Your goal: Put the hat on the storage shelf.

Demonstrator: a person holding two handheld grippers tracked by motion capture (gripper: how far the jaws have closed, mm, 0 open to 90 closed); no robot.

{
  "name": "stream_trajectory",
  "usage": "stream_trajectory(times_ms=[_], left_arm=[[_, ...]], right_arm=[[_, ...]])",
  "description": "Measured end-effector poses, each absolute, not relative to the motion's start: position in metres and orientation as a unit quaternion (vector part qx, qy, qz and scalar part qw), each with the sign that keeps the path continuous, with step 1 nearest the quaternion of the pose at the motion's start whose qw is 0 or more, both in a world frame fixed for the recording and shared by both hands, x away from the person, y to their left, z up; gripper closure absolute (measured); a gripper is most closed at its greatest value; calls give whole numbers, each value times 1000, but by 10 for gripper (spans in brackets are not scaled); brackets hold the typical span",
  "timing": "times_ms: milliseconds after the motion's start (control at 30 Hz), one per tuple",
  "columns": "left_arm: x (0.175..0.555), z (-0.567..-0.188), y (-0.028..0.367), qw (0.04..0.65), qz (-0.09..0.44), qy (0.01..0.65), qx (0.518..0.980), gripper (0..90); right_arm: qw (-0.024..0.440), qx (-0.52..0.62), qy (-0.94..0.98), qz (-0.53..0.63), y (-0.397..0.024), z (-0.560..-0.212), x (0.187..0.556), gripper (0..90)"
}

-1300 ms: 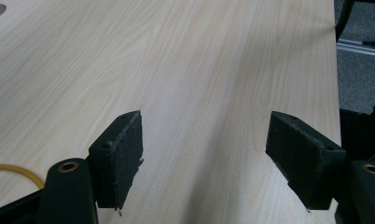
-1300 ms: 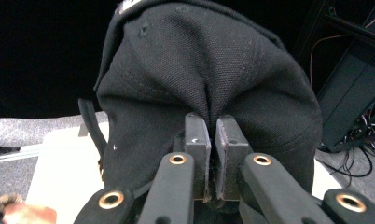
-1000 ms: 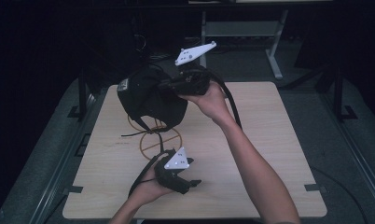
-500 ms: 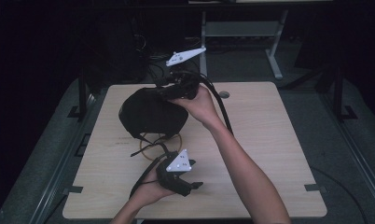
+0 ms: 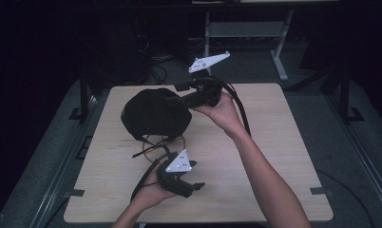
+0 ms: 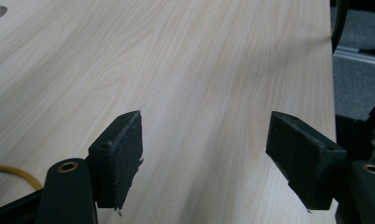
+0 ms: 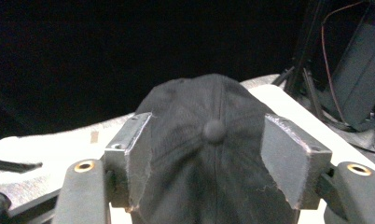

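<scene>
A black cap (image 5: 153,114) lies crown-up on the wooden table (image 5: 274,142), left of centre. My right gripper (image 5: 179,98) hovers at its right edge and points left over it. In the right gripper view the cap (image 7: 195,98) with its top button sits beyond my right gripper (image 7: 209,120). Its jaws have just been opening and the pads stand apart from the fabric. My left gripper (image 5: 197,175) rests near the front edge, open. In the left gripper view my left gripper (image 6: 206,119) has only bare table (image 6: 176,56) between its pads.
An orange cable loop (image 5: 151,152) lies just in front of the cap, between it and the left hand; a bit of this cable (image 6: 13,170) shows in the left gripper view. Dark stands and cables (image 5: 151,61) crowd the floor behind the table.
The right gripper lowered the cap onto the table, opened its jaws and let go of it. The left gripper stayed where it was.
</scene>
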State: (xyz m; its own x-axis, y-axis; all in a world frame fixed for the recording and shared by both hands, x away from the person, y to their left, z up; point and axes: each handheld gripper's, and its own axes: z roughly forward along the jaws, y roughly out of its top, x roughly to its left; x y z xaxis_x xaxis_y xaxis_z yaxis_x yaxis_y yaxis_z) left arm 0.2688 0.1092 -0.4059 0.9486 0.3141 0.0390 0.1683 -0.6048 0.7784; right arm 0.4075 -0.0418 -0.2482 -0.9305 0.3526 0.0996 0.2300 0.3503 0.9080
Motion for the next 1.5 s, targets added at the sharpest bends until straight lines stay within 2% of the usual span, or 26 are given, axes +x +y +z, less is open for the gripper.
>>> stream_trajectory(times_ms=[600,1500], left_arm=[[270,-407,107,432,70,147,887,219],[271,-408,107,427,67,149,890,206]], right_arm=[[59,208,825,522,-89,-258,399,263],[63,241,829,501,-129,-275,391,204]])
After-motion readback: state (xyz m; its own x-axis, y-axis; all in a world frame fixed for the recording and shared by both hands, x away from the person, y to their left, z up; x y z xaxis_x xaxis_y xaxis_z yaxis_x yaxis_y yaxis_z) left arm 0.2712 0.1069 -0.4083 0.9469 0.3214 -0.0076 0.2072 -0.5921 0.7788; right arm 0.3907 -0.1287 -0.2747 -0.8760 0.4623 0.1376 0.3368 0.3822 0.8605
